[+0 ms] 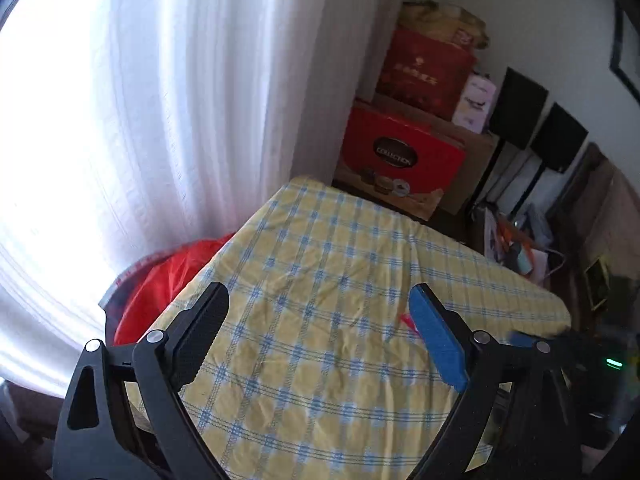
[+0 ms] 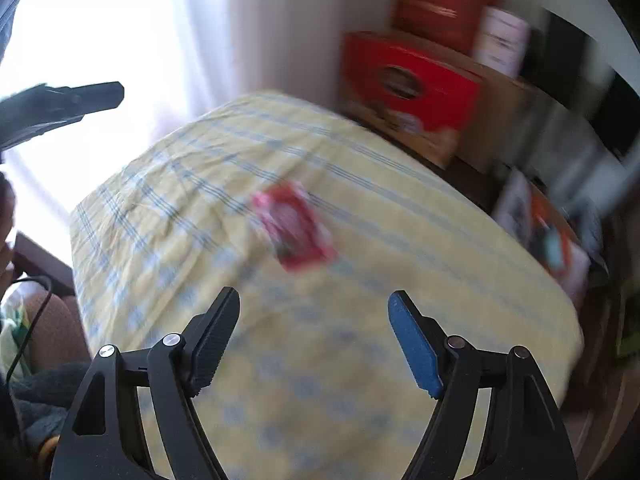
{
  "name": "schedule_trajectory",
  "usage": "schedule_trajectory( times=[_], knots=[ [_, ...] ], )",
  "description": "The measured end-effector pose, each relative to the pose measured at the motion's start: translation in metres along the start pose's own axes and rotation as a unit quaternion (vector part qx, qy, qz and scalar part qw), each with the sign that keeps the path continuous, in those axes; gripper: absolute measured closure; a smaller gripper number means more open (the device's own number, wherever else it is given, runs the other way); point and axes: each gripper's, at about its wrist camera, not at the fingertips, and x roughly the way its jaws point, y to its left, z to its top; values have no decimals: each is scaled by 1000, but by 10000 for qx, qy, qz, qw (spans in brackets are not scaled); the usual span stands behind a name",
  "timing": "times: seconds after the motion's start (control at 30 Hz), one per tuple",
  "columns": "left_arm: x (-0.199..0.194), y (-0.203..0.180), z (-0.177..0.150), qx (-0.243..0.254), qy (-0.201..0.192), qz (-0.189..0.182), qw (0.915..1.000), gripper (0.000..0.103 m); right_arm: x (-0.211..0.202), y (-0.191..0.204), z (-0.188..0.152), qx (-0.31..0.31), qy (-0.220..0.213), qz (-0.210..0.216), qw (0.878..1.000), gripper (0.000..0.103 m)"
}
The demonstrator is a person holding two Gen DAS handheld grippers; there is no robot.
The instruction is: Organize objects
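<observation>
Boxes [image 1: 404,156] of red card and brown cardboard stand stacked in the corner behind the table [image 1: 320,280]; their contents cannot be seen. Wrinkled yellow-and-blue checked cloth covers the table. The right wrist view, blurred, shows a flat red packet [image 2: 296,228] lying mid-table, ahead of the right gripper [image 2: 314,340]. From the left wrist only its red corner peeks beside the blue pad. Left gripper [image 1: 320,336] and right both gape wide, holding nothing.
</observation>
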Motion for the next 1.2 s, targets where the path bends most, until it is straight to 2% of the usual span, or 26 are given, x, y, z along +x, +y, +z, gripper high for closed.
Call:
schedule_trajectory(
  times=[0.13,0.2,0.27,0.3,0.33,0.37,0.43,0.5,0.57,0.63,0.67,0.73,0.8,0.87,0.93,1.0,1.07,1.2],
  knots=[
    [8,9,-2,15,84,13,10000,12,50,10,19,-28,245,-239,9994,22],
    [5,12,-3,-62,92,-67,9999,12,64,9,21,139,187,-140,9996,23],
    [1,18,-2,-179,53,-167,9997,12,67,4,22,467,122,-25,9988,32],
    [0,19,-1,-219,34,-198,9996,12,65,2,21,571,86,-85,9983,41],
    [-1,20,0,-257,19,-233,9994,12,61,0,20,649,49,-17,9979,73],
    [-4,20,0,-282,15,-263,9993,12,56,-2,19,789,21,28,9969,91],
    [-10,20,1,-298,-7,-373,9989,12,46,-2,14,879,15,-141,9960,96],
    [-19,15,3,-258,-45,-481,9985,12,24,-8,3,992,-208,-398,9941,97],
    [-31,10,4,-186,-103,-579,9981,12,-19,-20,-22,1366,-602,-498,9875,97],
    [-46,0,5,-97,-217,-711,9972,12,-68,-39,-54,1888,-951,-619,9754,97],
    [-53,-7,5,-39,-260,-756,9968,12,-101,-52,-81,2228,-1134,-773,9652,97],
    [-67,-36,1,331,-280,-1047,9936,12,-152,-69,-126,2706,-1256,-1099,9481,96],
    [-82,-75,-8,863,-261,-1453,9853,12,-203,-81,-180,3108,-1270,-1381,9318,96],
    [-96,-107,-19,1222,-192,-1698,9777,12,-236,-88,-226,3417,-1161,-1702,9169,96],
    [-113,-140,-32,1489,34,-2058,9672,12,-250,-99,-265,3686,-914,-1922,9049,95],
    [-129,-171,-47,1810,329,-2453,9518,11,-247,-114,-301,3900,-503,-1978,8979,95],
    [-147,-201,-64,2222,478,-2568,9394,11,-237,-130,-333,4063,-138,-1956,8924,95],
    [-174,-246,-97,2701,650,-2709,9216,11,-200,-167,-386,4513,466,-1711,8746,94]
  ],
)
